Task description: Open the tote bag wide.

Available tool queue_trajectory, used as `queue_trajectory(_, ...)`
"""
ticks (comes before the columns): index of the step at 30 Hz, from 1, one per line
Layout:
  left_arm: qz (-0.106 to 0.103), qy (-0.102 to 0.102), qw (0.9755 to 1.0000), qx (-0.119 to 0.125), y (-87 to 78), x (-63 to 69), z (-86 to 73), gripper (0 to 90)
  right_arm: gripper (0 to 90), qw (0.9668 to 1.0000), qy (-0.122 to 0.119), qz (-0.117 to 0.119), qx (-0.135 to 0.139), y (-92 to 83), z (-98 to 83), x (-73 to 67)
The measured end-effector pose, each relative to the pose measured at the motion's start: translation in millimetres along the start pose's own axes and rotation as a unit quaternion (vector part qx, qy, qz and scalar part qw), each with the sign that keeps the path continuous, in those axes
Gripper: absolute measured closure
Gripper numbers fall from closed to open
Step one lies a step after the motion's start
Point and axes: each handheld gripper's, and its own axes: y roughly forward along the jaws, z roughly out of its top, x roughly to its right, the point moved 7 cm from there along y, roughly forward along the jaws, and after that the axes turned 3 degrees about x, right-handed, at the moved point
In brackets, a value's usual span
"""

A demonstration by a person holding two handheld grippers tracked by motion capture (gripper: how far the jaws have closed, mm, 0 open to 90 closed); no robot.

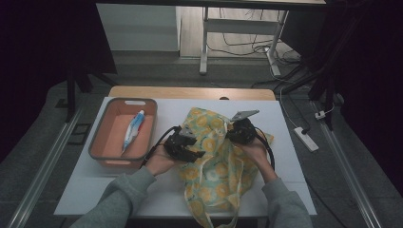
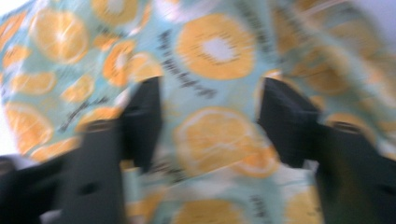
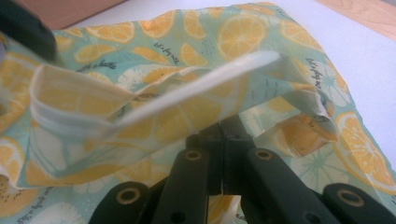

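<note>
Lengthwise toward the person, lemon-print bag [image 1: 216, 164] between both grippers.

We see a pale teal bag [image 1: 214, 161] patterned with orange and yellow citrus slices, black script lettering across it, an orange tray [image 1: 112, 137] rimmed in grey at nine o'clock, a white table [image 1: 285, 142], black fingers [image 2: 140, 121]

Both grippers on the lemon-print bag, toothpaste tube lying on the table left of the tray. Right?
Not quite. The toothpaste tube lies inside the tray, not on the table beside it; the high view shows this. The rest holds: the left gripper and the right gripper are both at the lemon-print bag.
</note>
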Motion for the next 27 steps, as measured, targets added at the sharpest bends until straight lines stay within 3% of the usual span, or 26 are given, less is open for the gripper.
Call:
queue_trajectory(3, -0.003, 0.027, 0.9994, -0.021, 5.3, 13.1, 0.6, 22.3, 89.5, 1.0000, 0.002, -0.001, 0.000, 0.7, -0.6, 0.6)
queue_trajectory(4, 0.017, 0.041, 0.9979, -0.046, 16.3, 15.7, -3.4, 19.4, 89.5, 1.0000, 0.002, 0.000, -0.001, 0.7, -0.7, 0.4)
queue_trajectory(7, 0.032, 0.045, 0.9963, -0.066, 27.4, 15.5, -8.1, 17.7, 89.5, 1.0000, 0.001, 0.000, 0.000, 0.2, -0.1, -0.2)
queue_trajectory(10, 0.045, 0.049, 0.9943, -0.083, 37.7, 14.1, -14.2, 31.2, 89.5, 1.0000, 0.000, 0.001, 0.000, -0.8, 0.1, -0.2)
queue_trajectory(11, 0.051, 0.052, 0.9934, -0.089, 38.5, 12.1, -15.7, 31.2, 89.5, 1.0000, 0.000, 0.001, 0.000, -0.8, 0.1, -0.2)
queue_trajectory(12, 0.053, 0.052, 0.9932, -0.090, 38.8, 10.4, -16.8, 48.5, 89.5, 1.0000, 0.000, 0.001, 0.002, -1.9, -0.3, 1.0)
queue_trajectory(13, 0.053, 0.050, 0.9933, -0.090, 38.3, 8.3, -17.5, 48.5, 89.5, 1.0000, 0.000, 0.001, 0.002, -1.9, -0.3, 1.0)
queue_trajectory(16, 0.050, 0.041, 0.9941, -0.087, 35.5, 2.7, -19.3, 75.2, 89.5, 1.0000, 0.005, 0.000, 0.003, -4.1, -1.4, 2.9)
queue_trajectory(19, 0.046, 0.033, 0.9956, -0.075, 26.8, -3.1, -18.2, 87.6, 89.4, 1.0000, 0.006, 0.000, 0.004, -6.7, -1.9, 4.0)
queue_trajectory(23, 0.043, 0.003, 0.9985, -0.033, 2.5, -16.4, -12.3, 89.2, 89.2, 0.9999, 0.006, 0.000, 0.009, -18.9, -2.7, 6.1)
queue_trajectory(27, 0.063, -0.021, 0.9978, 0.001, -21.7, -37.3, -6.0, 89.2, 89.1, 0.9996, 0.008, -0.001, 0.025, -30.1, 0.8, 7.0)
